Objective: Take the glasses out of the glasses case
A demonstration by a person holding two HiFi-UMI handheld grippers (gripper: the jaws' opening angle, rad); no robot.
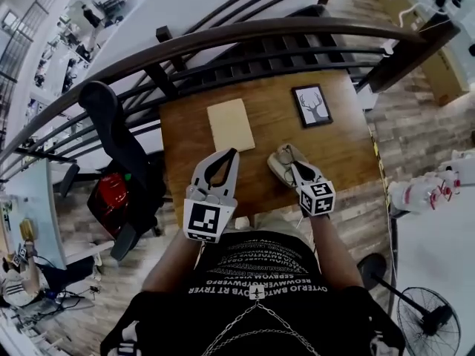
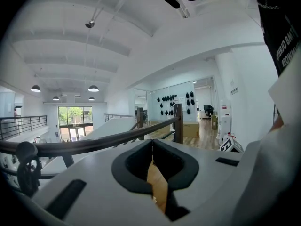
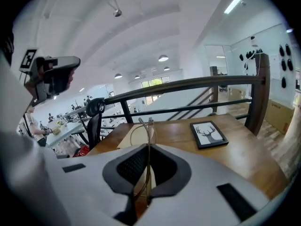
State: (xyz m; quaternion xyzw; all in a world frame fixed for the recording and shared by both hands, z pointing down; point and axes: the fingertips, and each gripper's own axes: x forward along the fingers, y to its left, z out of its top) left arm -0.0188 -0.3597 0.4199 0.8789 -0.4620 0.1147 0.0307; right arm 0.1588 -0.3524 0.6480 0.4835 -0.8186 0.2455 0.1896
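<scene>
A flat beige glasses case [image 1: 230, 124] lies shut on the wooden table [image 1: 341, 147], toward its far left. In the right gripper view the case [image 3: 126, 140] lies beyond the jaws. My right gripper [image 1: 286, 154] is held above the table's near edge, shut on thin wire-rimmed glasses [image 3: 148, 131], which stick up between its closed jaws [image 3: 149, 147]. My left gripper [image 1: 233, 154] hovers beside it, near the case's front edge. Its jaws [image 2: 152, 142] are shut with nothing between them.
A black-framed deer picture [image 1: 312, 106] lies on the table's far right, also in the right gripper view [image 3: 209, 134]. A dark railing [image 1: 245, 39] runs behind the table. A black office chair [image 1: 111, 132] stands at the left, a fan [image 1: 423, 317] at the lower right.
</scene>
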